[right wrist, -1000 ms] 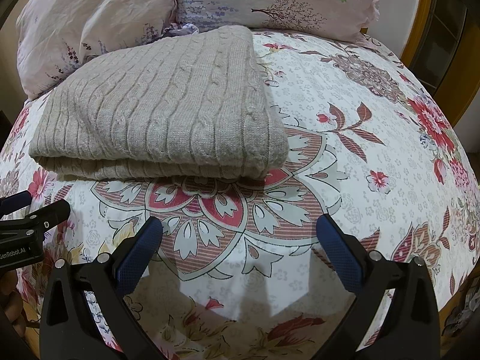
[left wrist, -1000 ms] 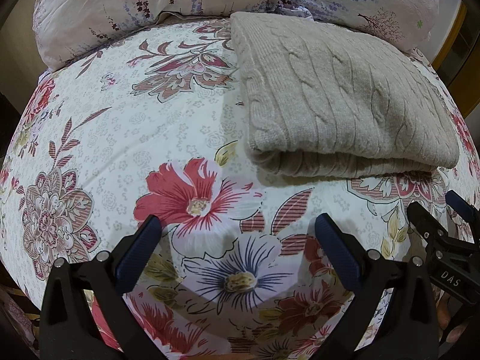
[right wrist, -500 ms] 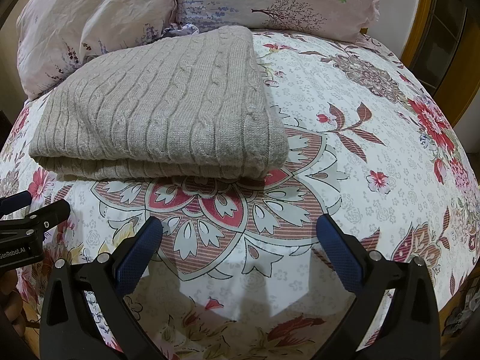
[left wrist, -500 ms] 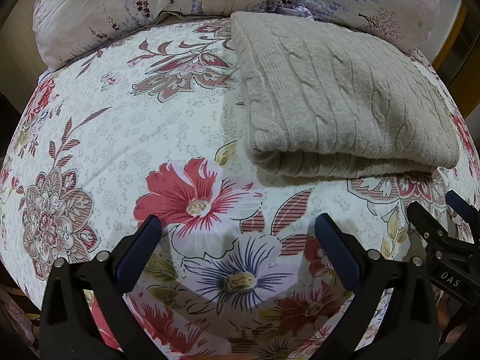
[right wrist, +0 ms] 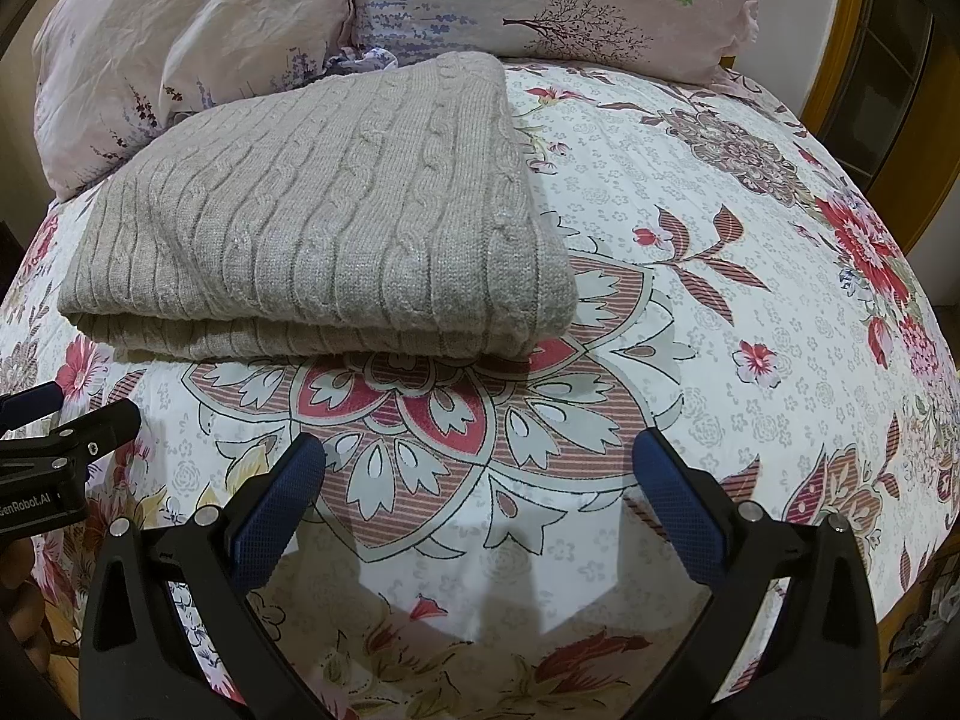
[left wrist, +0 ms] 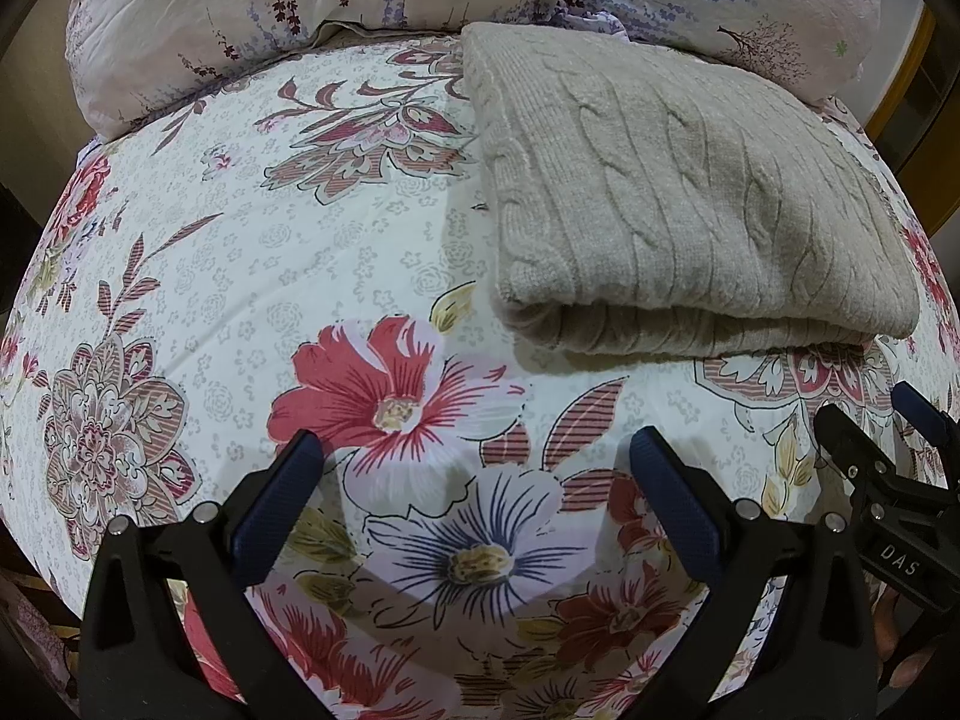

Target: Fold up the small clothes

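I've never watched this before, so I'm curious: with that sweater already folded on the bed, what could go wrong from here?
1. The sweater is thick and soft; one pair of open tongs might pinch only the top layer, so the fold could peel open if lifted.
2. The bedsheet lies right beneath, so a low grab could catch it too.
3. The other tongs sit close beside, so they might bump.

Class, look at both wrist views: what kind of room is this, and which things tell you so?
Most likely a bedroom. A floral bedsheet covers a bed, two pillows lie at its far end, and a folded grey cable-knit sweater rests on the sheet.
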Demonstrator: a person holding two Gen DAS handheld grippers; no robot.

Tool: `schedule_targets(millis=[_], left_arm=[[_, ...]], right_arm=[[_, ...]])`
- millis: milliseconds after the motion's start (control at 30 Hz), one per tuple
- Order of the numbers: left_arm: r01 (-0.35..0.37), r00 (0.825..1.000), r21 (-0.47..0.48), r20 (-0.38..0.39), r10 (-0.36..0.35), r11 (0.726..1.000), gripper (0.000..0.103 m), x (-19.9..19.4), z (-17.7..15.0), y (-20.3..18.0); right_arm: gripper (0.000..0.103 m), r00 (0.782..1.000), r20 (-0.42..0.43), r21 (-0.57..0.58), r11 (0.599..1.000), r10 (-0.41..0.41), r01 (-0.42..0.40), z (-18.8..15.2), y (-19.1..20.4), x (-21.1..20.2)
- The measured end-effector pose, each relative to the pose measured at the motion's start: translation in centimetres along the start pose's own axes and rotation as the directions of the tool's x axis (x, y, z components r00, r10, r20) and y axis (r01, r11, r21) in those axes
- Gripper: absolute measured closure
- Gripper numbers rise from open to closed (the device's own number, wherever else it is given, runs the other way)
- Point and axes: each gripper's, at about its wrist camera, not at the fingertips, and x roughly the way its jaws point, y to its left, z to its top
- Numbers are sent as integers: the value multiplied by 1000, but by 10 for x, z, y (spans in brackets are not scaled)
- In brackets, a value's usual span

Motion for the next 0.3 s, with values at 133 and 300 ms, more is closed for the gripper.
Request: schedule_targets(millis=[133,300], left_arm=[[0,1000,3,4,-1,1000,2,0,0,1],[2,1000,4,3,-2,1000,2,0,0,1]], right_arm=[[1,1000,0,1,1000,-1,1,0,0,0],[1,1000,0,1,1000,-1,1,0,0,0]])
